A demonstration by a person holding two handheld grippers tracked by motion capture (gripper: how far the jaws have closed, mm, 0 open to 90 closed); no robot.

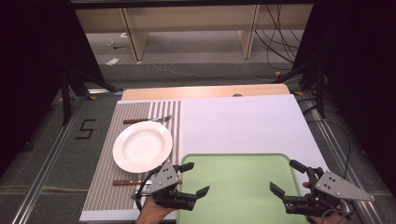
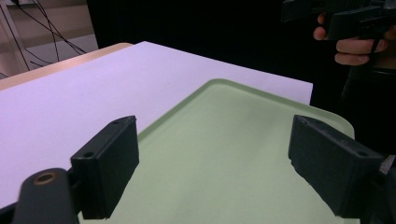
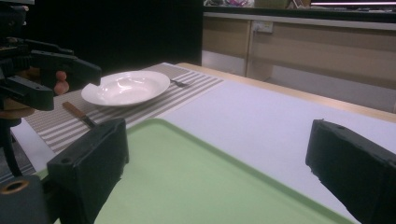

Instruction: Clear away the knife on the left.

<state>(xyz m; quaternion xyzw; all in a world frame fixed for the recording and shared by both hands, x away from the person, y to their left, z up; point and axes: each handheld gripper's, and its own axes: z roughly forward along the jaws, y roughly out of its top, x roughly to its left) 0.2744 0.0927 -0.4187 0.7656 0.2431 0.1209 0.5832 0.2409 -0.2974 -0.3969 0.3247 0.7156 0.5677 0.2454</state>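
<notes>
Two tools hover with jaws wide and empty: your left tool at the green tray's near-left corner, your right tool at its near-right. The tray is bare; plate, fork and knife rest on the striped mat at left, so seemingly nothing has begun

A tray is lying at the near middle of the desk, and a placemat is lying along the desk's left side, just beside the tray. A plate is sitting on the placemat, with a fork lying just beyond it on the far side and a knife lying on its near side. The left gripper is hovering over the tray's left edge, and the right gripper is hovering over its right edge.
</notes>
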